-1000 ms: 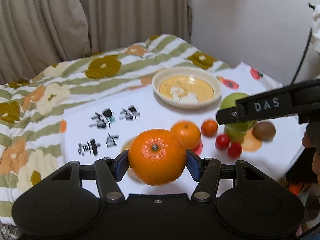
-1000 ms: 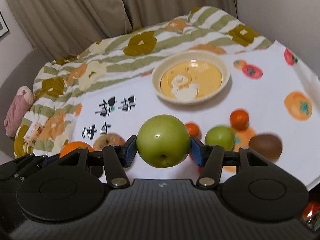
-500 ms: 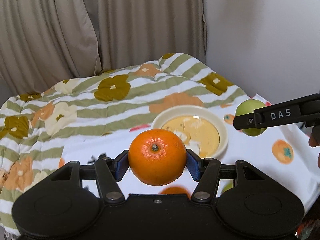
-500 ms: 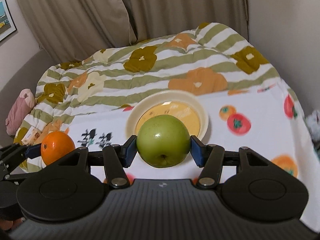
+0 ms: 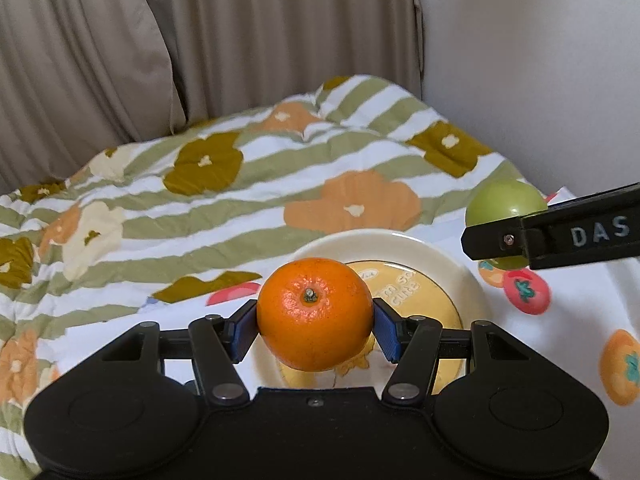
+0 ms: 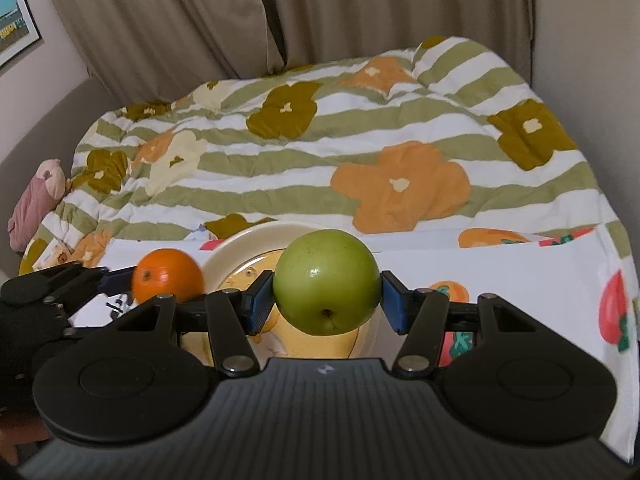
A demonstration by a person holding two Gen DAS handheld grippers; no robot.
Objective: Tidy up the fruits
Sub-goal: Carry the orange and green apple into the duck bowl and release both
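The left hand-held gripper (image 5: 315, 326) is clamping an orange (image 5: 315, 314) between its two blue pads (image 5: 384, 328), stem end facing the camera, and is holding it in the air in front of a cream plate (image 5: 448, 252) with a yellow centre. The right hand-held gripper (image 6: 327, 302) is gripping a green apple (image 6: 327, 280) in the same way, its pads pressing on either side, stem pointing down toward the camera, and it too is hanging over the plate (image 6: 224, 252). In the left wrist view the apple (image 5: 505, 204) is showing at the right edge, partly behind the black finger marked DAS; in the right wrist view the orange (image 6: 168, 276) is sitting at the left, just beside the plate's rim. The plate is resting on a white cloth (image 5: 580, 300) printed with fruit, which is lying over a bed with a green-striped floral quilt (image 6: 360, 140). Beige curtains (image 5: 200, 40) are hanging behind.
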